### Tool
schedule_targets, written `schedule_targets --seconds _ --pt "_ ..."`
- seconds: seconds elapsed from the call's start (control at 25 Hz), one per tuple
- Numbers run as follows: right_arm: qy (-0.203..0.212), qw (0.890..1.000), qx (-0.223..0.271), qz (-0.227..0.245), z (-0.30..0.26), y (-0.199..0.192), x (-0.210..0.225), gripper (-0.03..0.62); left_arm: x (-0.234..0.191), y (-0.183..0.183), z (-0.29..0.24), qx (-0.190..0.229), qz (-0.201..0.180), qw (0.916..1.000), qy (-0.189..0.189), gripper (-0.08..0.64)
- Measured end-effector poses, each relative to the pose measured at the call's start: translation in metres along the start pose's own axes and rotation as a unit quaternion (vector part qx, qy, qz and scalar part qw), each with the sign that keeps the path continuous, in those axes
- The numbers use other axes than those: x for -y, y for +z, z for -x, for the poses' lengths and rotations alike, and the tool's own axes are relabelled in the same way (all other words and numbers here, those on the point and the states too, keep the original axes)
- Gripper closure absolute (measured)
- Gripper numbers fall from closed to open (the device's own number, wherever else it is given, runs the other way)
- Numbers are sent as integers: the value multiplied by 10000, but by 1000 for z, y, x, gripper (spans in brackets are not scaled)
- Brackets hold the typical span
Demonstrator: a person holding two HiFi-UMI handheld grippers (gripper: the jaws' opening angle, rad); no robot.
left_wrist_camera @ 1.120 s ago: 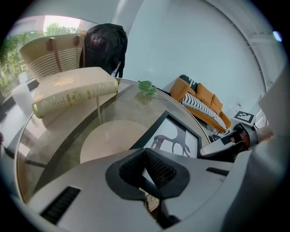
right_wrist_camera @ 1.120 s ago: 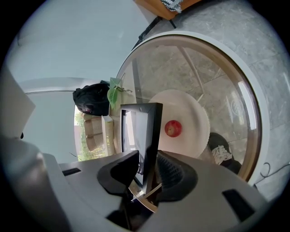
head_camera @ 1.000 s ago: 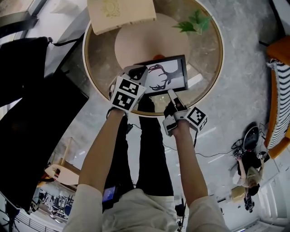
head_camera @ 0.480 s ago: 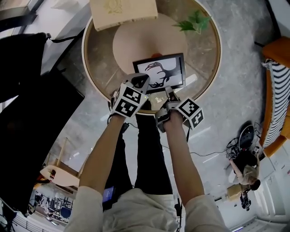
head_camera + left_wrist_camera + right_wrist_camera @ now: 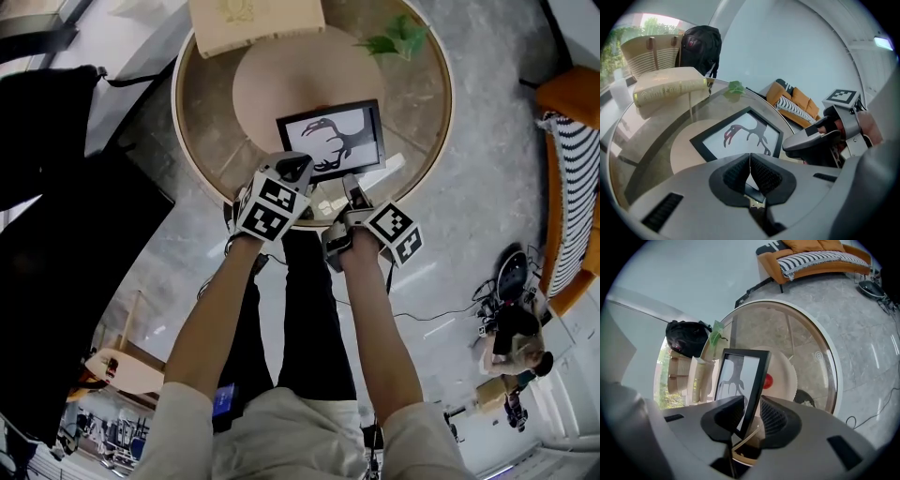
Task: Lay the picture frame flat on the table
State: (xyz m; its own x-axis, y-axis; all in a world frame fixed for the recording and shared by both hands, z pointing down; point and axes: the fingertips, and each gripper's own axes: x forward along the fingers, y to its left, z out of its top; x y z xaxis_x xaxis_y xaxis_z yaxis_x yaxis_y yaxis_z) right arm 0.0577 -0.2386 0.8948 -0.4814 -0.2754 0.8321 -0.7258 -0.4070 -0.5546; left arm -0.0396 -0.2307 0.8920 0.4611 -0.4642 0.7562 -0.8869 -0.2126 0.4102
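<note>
**Operator:** State the hazards at this stage.

**Technician:** The right gripper (image 5: 751, 416) has its fingers clamped on one edge of the picture frame (image 5: 331, 141) only. A one-edge hold lets the frame pivot, and an early release may drop it onto the glass desk (image 5: 446, 94). The frame sits close to the desk's near rim, so a pull toward the body may slide it off.

**Operator:** Is the frame down?

**Technician:** It lies face up, close to flat, over the pale round disc (image 5: 300, 84). Whether the held edge rests on the glass cannot be determined.

**Operator:** Arm pose?

**Technician:** Both forearms extend forward, side by side. The left gripper (image 5: 750, 161) hovers just beside the frame's near left corner, fingers pressed together, holding nothing.
</note>
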Motion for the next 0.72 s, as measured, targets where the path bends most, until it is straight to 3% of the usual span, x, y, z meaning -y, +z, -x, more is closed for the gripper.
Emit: schedule_targets --seconds 0.44,0.72 --pt "518 9875 701 1316 65 -32 -59 474 29 3 74 -72 -775 9969 -121 538" --pt "715 9737 1056 1888 142 -70 -88 475 69 23 155 190 -965 9950 -146 538"
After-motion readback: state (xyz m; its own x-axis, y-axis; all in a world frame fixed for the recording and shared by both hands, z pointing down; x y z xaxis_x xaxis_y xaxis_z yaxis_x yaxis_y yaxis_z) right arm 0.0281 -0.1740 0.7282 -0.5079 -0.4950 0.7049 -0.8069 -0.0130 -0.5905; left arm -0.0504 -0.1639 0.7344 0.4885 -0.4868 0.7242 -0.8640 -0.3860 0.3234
